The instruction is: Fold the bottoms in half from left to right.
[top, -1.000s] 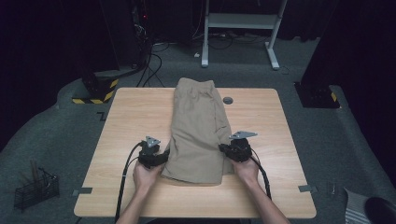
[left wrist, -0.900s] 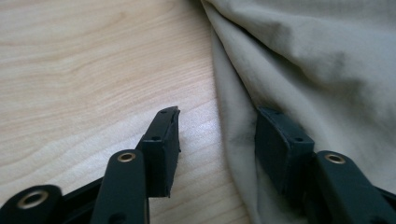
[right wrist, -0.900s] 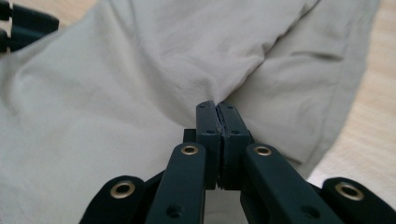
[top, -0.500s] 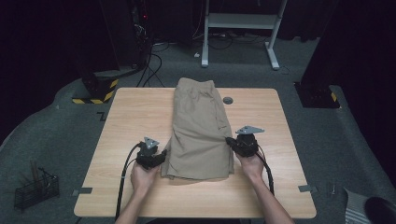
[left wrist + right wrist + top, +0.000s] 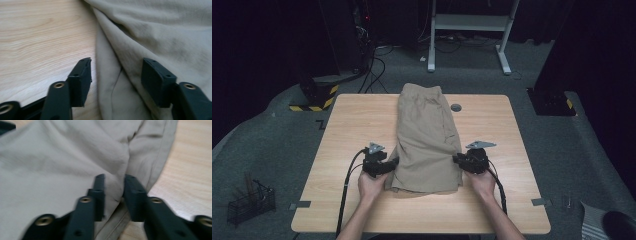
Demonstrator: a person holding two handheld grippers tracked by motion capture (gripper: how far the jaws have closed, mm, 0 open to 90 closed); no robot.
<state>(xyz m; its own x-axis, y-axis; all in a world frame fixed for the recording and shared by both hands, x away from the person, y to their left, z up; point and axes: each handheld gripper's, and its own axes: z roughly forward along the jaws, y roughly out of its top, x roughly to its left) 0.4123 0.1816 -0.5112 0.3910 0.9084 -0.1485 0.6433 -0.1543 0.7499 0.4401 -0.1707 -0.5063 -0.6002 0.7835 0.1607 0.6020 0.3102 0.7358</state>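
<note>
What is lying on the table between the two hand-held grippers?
In the high view, the folded khaki shorts lie between the left hand-held gripper and the right hand-held gripper, which stand at their two side edges.

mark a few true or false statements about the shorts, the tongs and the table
1. The shorts lie folded on the table. True.
2. The left tongs are clamped shut on bare wood. False: their jaws stand apart, cloth between them.
3. The right tongs sit at the shorts' edge with a fold of cloth between the jaws. True.
4. A red mug stands on the table. False: a small dark disc lies beside the shorts.
5. Both tongs are at the far end of the shorts. False: at the near end.
</note>
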